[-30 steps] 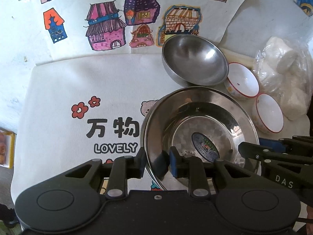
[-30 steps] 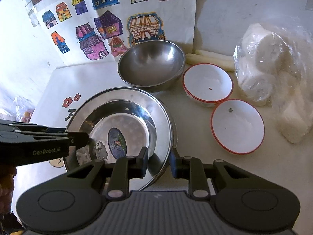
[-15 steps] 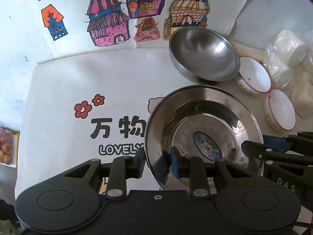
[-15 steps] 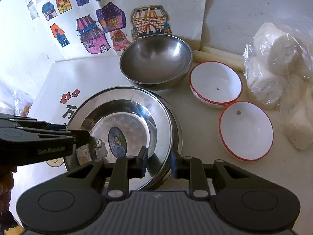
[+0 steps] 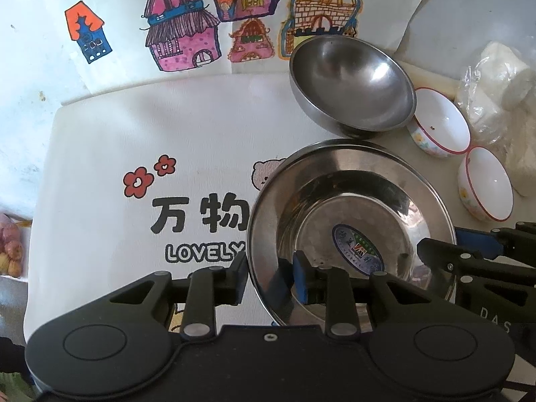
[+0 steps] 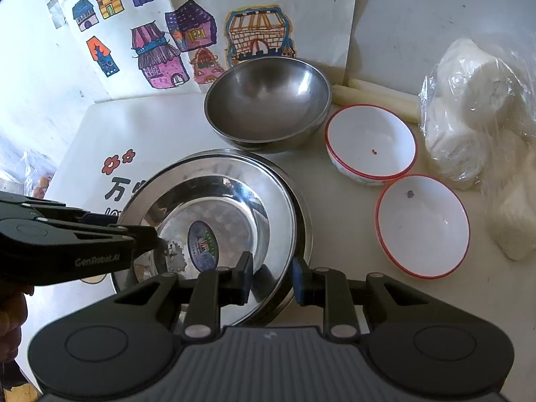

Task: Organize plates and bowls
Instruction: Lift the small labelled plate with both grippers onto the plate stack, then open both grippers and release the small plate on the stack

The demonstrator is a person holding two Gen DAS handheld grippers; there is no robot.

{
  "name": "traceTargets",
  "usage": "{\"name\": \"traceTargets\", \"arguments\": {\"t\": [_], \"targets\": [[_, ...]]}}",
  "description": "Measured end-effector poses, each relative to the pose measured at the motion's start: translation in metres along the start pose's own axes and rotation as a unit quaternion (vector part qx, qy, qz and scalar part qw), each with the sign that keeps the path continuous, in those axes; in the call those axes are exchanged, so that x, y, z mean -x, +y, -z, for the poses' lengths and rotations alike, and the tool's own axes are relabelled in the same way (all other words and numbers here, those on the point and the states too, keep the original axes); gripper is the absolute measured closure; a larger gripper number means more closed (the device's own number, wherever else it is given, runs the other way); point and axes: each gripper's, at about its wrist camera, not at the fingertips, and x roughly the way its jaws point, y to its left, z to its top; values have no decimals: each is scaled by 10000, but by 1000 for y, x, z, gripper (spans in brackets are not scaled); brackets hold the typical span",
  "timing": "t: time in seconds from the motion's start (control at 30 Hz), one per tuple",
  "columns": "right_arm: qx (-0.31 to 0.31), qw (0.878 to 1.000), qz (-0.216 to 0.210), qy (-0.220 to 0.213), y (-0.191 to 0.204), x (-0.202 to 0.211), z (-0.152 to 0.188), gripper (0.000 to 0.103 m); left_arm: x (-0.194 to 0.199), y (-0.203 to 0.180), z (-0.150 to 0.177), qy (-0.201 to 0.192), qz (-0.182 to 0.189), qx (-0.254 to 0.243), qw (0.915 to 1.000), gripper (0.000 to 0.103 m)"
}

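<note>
A steel plate (image 5: 351, 201) with a sticker in its middle sits nested on a second steel plate (image 6: 303, 231), whose rim shows at its right. My left gripper (image 5: 269, 279) is shut on the top plate's left rim. My right gripper (image 6: 271, 278) is shut on the plates' right rim. A steel bowl (image 5: 351, 83) (image 6: 268, 100) stands behind them. Two white bowls with red rims (image 6: 370, 144) (image 6: 422, 224) stand to the right on the table.
A white mat printed "LOVELY" (image 5: 134, 167) lies under the plates' left part. A sheet with drawn houses (image 5: 201, 33) lies behind. A plastic bag of white lumps (image 6: 469, 117) and two pale sticks (image 6: 375, 97) lie at the right.
Both grippers and the top plate have moved nearer and lower. The second plate's rim now shows beneath the top one on the right.
</note>
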Motion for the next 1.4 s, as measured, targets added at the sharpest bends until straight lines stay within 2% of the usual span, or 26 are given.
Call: {"name": "traceTargets", "arguments": {"t": [0.33, 0.6, 0.63, 0.67, 0.7, 0.77, 0.83, 0.93, 1.07, 1.17, 1.4], "targets": [[36, 10000, 26, 19, 3, 1, 0, 73, -1, 1, -1, 101, 7, 104, 9999, 73], [23, 10000, -1, -30, 2, 4, 1, 67, 2, -1, 0, 140, -25, 182, 9997, 74], [7, 10000, 1, -41, 1, 5, 2, 62, 4, -2, 0, 123, -45, 184, 9997, 72], [-17, 10000, 9, -56, 0, 6, 2, 54, 6, -2, 0, 105, -63, 173, 9998, 70], [-47, 10000, 16, -81, -2, 8, 3, 51, 8, -3, -1, 86, -71, 170, 9998, 64], [-118, 9998, 21, -127, -6, 12, 5, 42, 12, -3, -1, 42, -104, 191, 9998, 51], [-185, 9997, 13, -177, -11, 17, 7, 33, 17, -3, -1, -5, -135, 232, 9996, 34], [-261, 9994, -2, -239, -18, 26, 15, 15, 24, 0, -1, -38, -117, 388, 9992, 19], [-166, 9994, 99, -272, -24, 34, 30, 5, 28, 7, 4, -31, 51, 780, 9969, 16], [-156, 9993, 56, -337, -28, 42, 40, 0, 32, 9, 9, -110, 128, 961, 9952, 1], [-254, 9977, 120, -619, -46, 56, 46, 0, 40, -8, 7, -434, 55, 691, 9966, 1]]}}
